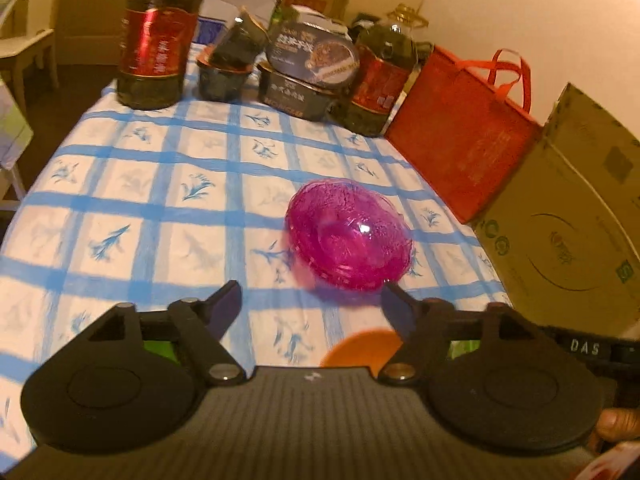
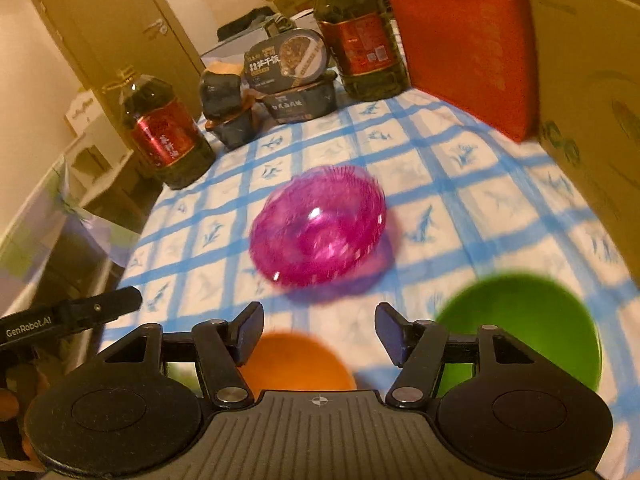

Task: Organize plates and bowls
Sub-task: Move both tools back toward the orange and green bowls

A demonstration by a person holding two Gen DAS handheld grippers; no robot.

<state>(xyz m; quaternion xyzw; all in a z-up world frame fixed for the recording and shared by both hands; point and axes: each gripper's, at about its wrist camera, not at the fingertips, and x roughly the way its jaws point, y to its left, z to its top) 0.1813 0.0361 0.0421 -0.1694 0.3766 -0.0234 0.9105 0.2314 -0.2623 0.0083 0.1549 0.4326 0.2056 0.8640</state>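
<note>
Approaching phase is judged: right gripper (image 2: 319, 330) and left gripper (image 1: 311, 307) are held spread, empty. Magenta bowl (image 2: 318, 232) is seen just ahead; orange bowl (image 2: 296, 362) below, green bowl (image 2: 524, 320) right. Nesting is required next.

left hand-held gripper (image 1: 311, 307): showing black housing, two round side discs, dark blue finger pads, silver pivot screws, white crosshair mark.
right hand-held gripper (image 2: 319, 334): showing a matching ribbed grey-black body.
lettering: reading "GenRobot.AI" and "DAS" in white.
</note>
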